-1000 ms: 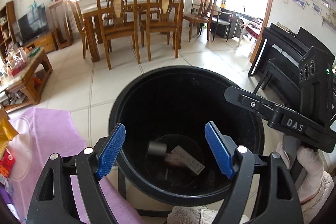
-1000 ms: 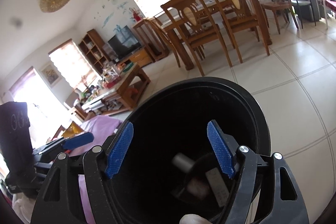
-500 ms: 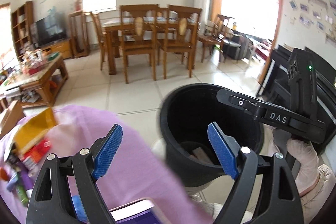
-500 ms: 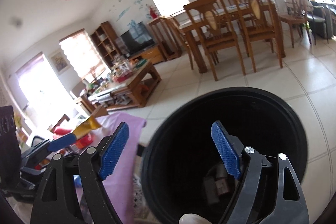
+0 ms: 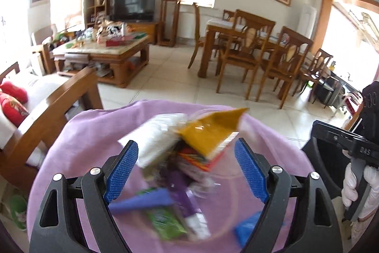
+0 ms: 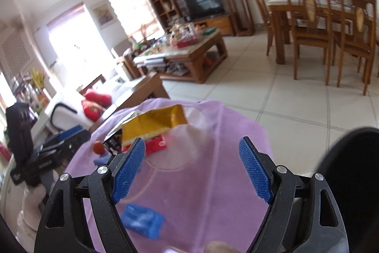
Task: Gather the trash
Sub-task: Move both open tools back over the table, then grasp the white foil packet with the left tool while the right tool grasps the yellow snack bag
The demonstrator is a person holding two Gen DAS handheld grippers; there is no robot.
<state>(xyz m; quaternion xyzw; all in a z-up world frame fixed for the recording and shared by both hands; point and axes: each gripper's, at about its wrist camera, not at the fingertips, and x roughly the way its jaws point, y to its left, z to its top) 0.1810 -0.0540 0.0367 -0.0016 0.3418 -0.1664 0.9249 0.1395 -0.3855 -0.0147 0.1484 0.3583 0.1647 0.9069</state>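
Note:
A blurred pile of trash lies on the purple-covered table [image 5: 83, 146]: a yellow packet [image 5: 210, 132], a white packet [image 5: 158, 134], a purple wrapper [image 5: 180, 184], a green wrapper [image 5: 165, 222] and a blue piece [image 5: 246, 227]. My left gripper [image 5: 187, 158] hangs open just above the pile, holding nothing. My right gripper [image 6: 192, 153] is open and empty over bare purple cloth [image 6: 213, 134]. From there the yellow packet [image 6: 154, 125] and a red packet [image 6: 156, 145] lie ahead to the left, and a blue packet [image 6: 142, 219] lies below the left finger. The black bin [image 6: 350, 172] stands at the right.
A wooden sofa arm [image 5: 59, 106] with red cushions borders the table on the left. Beyond lie a cluttered coffee table [image 5: 101, 49], a dining table with chairs [image 5: 255, 49] and tiled floor. A gloved hand [image 5: 355, 184] holds the right gripper at the left wrist view's right edge.
Both grippers swung left, away from above the black bin, and now hang over the purple cloth and the trash pile. Both remain open and empty.

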